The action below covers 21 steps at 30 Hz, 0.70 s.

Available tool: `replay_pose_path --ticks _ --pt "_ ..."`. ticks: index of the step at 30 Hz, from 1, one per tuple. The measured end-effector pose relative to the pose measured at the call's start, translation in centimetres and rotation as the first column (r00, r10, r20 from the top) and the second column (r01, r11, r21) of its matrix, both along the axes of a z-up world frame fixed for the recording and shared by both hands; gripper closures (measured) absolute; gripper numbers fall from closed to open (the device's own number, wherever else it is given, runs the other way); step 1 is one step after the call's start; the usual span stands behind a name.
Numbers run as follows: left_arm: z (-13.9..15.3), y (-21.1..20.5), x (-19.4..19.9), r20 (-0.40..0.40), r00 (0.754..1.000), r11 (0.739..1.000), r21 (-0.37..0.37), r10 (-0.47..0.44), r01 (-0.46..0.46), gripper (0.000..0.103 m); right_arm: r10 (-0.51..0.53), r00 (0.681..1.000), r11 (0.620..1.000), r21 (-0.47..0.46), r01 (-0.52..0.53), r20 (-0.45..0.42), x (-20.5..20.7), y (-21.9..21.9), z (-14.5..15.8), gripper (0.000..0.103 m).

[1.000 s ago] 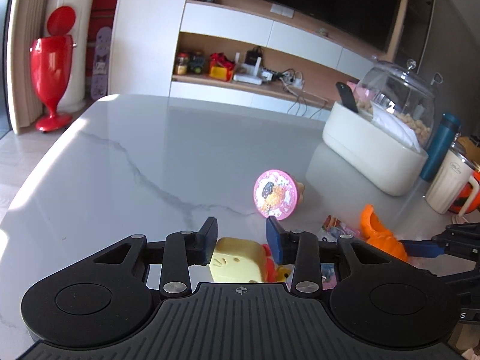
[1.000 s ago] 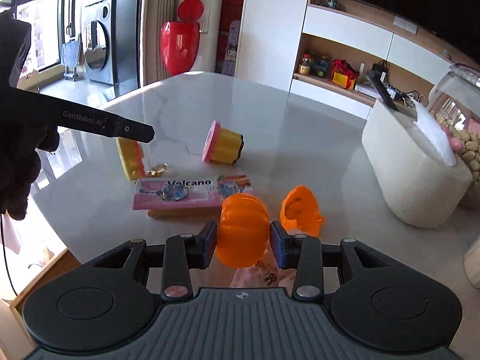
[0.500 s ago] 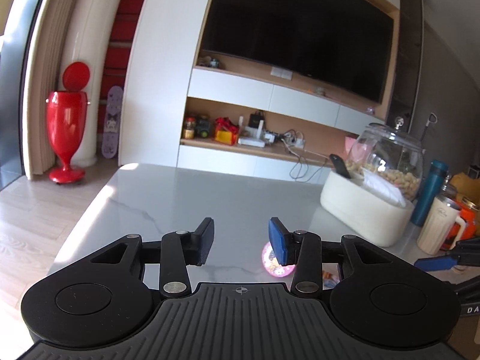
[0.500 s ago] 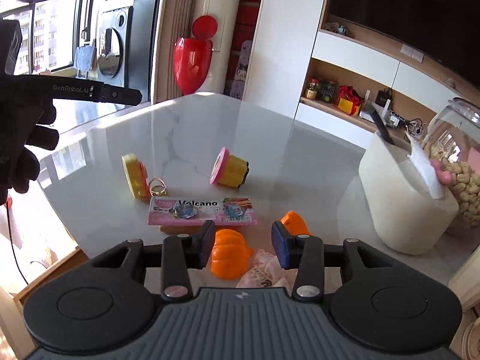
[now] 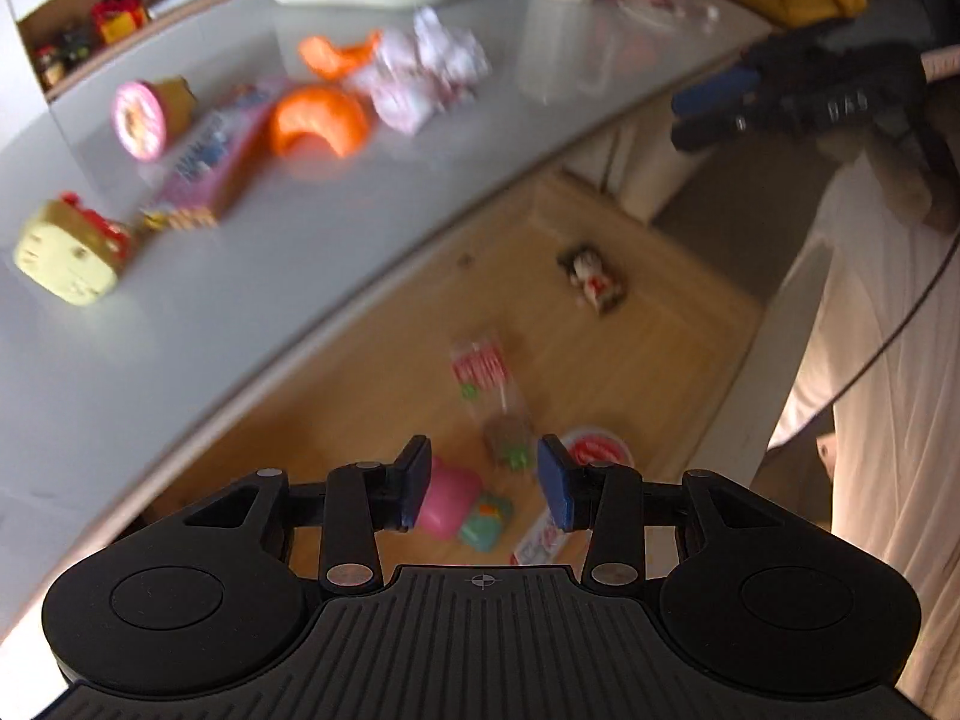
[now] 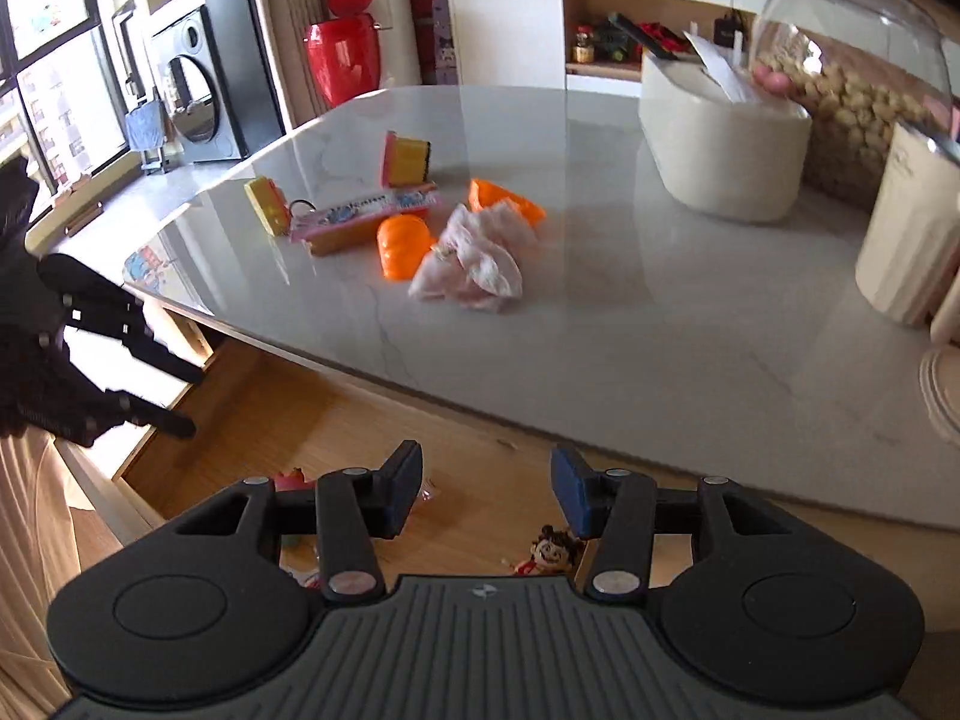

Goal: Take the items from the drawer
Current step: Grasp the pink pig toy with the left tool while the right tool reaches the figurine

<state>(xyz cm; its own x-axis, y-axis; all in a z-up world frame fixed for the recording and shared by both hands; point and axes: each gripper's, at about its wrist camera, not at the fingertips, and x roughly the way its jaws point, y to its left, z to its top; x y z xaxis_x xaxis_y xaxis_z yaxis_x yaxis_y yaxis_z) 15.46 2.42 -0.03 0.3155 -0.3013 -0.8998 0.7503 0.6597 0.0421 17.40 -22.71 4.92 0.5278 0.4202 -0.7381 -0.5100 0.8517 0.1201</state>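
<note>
The wooden drawer (image 5: 660,276) is pulled out from under the marble table (image 5: 210,312). My left gripper (image 5: 483,492) hangs open above it, over a pink toy (image 5: 447,501) and a teal toy (image 5: 486,519); a red-striped packet (image 5: 480,369), a round red-and-white item (image 5: 600,450) and a small figure (image 5: 594,282) also lie inside. My right gripper (image 6: 485,489) is open and empty above the drawer (image 6: 336,420), close to a doll figure (image 6: 549,546). On the tabletop lie the orange pumpkin halves (image 6: 405,246), a crumpled pink wrapper (image 6: 480,252), the pink box (image 6: 369,216) and yellow toys.
A white container (image 6: 726,144), a glass jar of nuts (image 6: 852,60) and a cream mug (image 6: 906,240) stand at the table's right. The person's light clothing (image 5: 882,420) is beside the drawer. The left gripper appears at the left edge of the right wrist view.
Both grippers have let go and pulled back off the table. The left has swung down over the open drawer; the right has left the orange pumpkin piece on the table.
</note>
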Motion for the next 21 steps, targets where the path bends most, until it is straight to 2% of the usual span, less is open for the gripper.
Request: replay_pose_path --ticks 3,6,8,11,13,17,21 --pt "-2.9 -0.8 0.9 -0.094 0.995 0.997 0.077 0.024 -0.016 0.059 -0.065 0.996 0.997 0.039 0.068 -0.067 0.6 -0.9 -2.2 0.056" --pt "-4.5 -0.7 2.4 -0.136 0.978 0.984 0.108 0.155 -0.141 0.059 -0.096 0.99 0.995 0.015 0.098 -0.101 0.9 -1.0 -3.5 0.056" --pt "-5.5 -0.3 3.6 -0.167 0.95 0.963 0.107 0.264 -0.249 0.059 -0.095 0.991 0.995 0.008 0.096 -0.094 0.9 -1.0 -3.6 0.056" --pt "-7.1 0.0 5.3 -0.246 0.885 0.919 0.106 0.395 -0.38 0.059 -0.077 0.992 0.997 0.013 0.079 -0.095 0.7 -0.9 -3.7 0.056" --pt "-8.0 -0.1 5.8 -0.247 0.867 0.901 0.13 0.433 -0.413 0.059 -0.07 0.994 0.998 -0.001 0.07 -0.089 0.5 -0.7 -3.7 0.056" --pt "-9.3 -1.5 6.6 -0.198 0.877 0.894 0.205 0.438 -0.4 0.059 -0.052 0.995 0.998 -0.027 0.05 -0.087 0.2 -0.5 -4.0 0.056" --pt "-10.2 -2.2 6.6 -0.19 0.89 0.895 0.267 0.413 -0.358 0.059 -0.039 0.996 0.998 -0.051 0.035 -0.086 0.0 -0.2 -4.1 0.056"
